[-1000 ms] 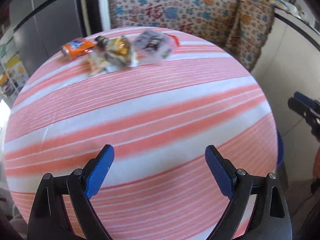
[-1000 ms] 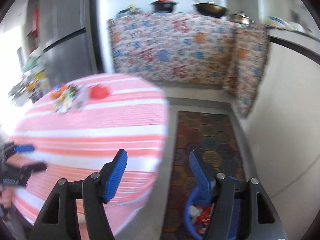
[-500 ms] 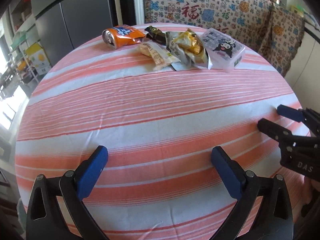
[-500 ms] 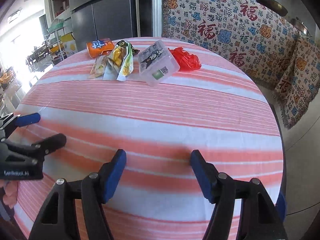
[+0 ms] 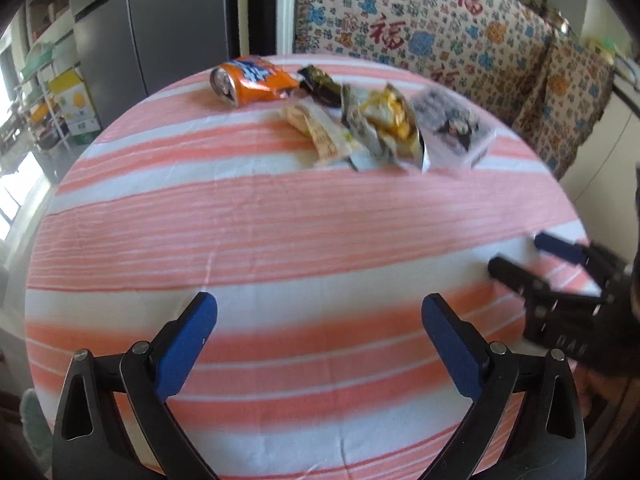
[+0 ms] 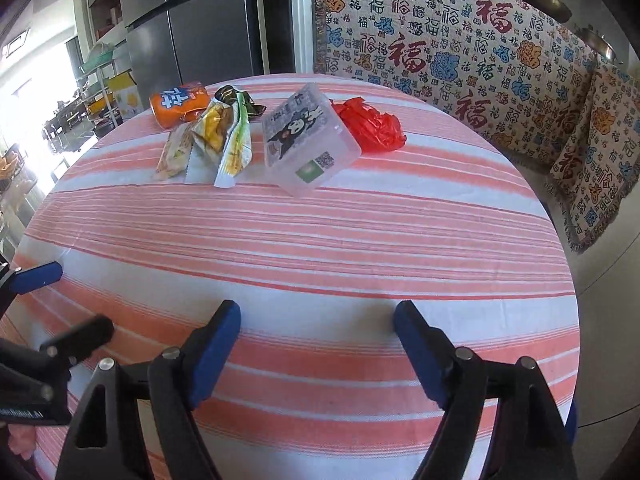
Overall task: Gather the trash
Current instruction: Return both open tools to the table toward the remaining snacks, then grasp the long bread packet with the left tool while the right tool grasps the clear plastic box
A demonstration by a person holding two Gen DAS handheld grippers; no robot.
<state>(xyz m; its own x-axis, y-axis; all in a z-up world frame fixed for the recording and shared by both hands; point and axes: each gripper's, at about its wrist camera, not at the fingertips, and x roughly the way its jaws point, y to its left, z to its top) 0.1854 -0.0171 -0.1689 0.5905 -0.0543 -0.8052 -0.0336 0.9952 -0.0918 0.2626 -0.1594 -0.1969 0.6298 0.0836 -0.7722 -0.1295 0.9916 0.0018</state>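
Trash pile (image 6: pixel 256 136) waits uncollected at twelve o'clock; left gripper (image 5: pixel 320 332) wide, empty; right gripper (image 6: pixel 316 340) empty, jaws opening

My two grippers sit over the near edge of the round table (image 6: pixel 400 240), the left gripper (image 5: pixel 319 334) to the left of the right gripper (image 6: pixel 317 344), both well apart from the litter at the far edge. There, running left to right, lie a crushed can (image 6: pixel 179 103), a cluster of snack wrappers (image 6: pixel 216 136) overlapping each other, a plastic box (image 6: pixel 310 140) just beside them, and a crumpled bag (image 6: pixel 370 125) touching the box's far right side. Behind the table stands a fridge (image 6: pixel 208 28) on the left and a cloth-draped counter (image 6: pixel 460 48) on the right.
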